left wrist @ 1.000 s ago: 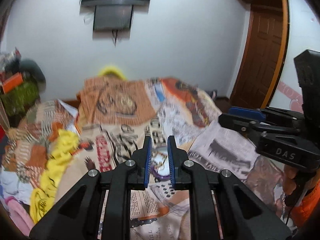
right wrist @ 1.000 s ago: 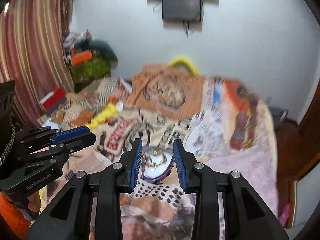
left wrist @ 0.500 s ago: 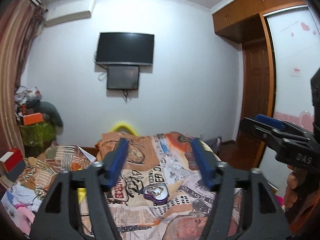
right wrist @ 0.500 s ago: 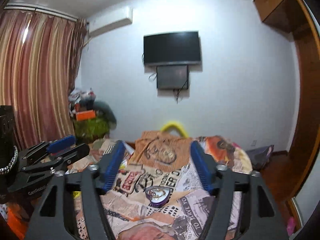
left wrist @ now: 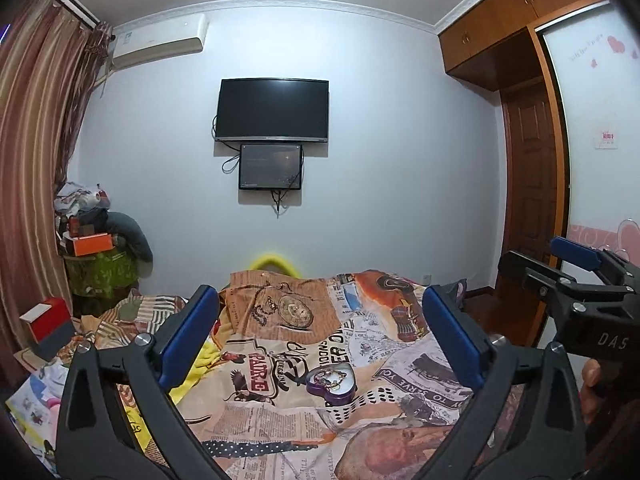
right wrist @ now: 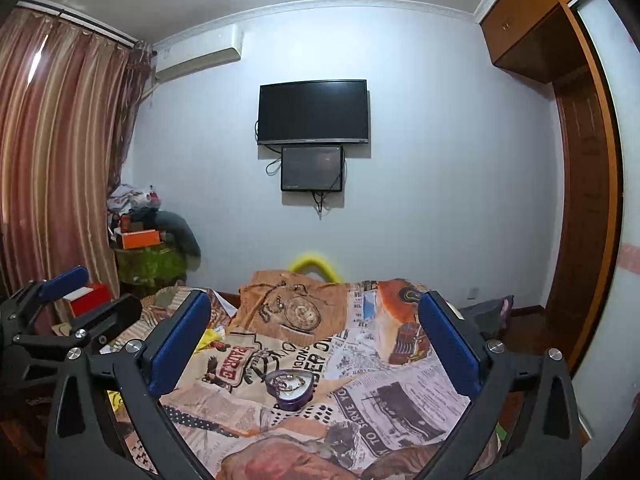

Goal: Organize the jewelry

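A purple heart-shaped jewelry box [left wrist: 332, 382] lies open on the bed with gold chains inside; it also shows in the right wrist view [right wrist: 290, 389]. My left gripper [left wrist: 320, 338] is open wide and empty, held well back from and above the box. My right gripper [right wrist: 314, 340] is open wide and empty, likewise back from the box. The right gripper shows at the right edge of the left wrist view [left wrist: 576, 280], and the left gripper shows at the left edge of the right wrist view [right wrist: 64, 312].
The bed carries a newspaper-print sheet [left wrist: 400, 364]. A yellow cloth [left wrist: 200, 364] lies at its left. A cluttered stand with an orange box [left wrist: 88, 244] stands by the curtain. A TV [left wrist: 272, 110] hangs on the far wall. A wooden door [left wrist: 532, 176] is at right.
Both grippers have opened from nearly shut around the box to wide open, and pulled back and up from it. The box stays on the bed.
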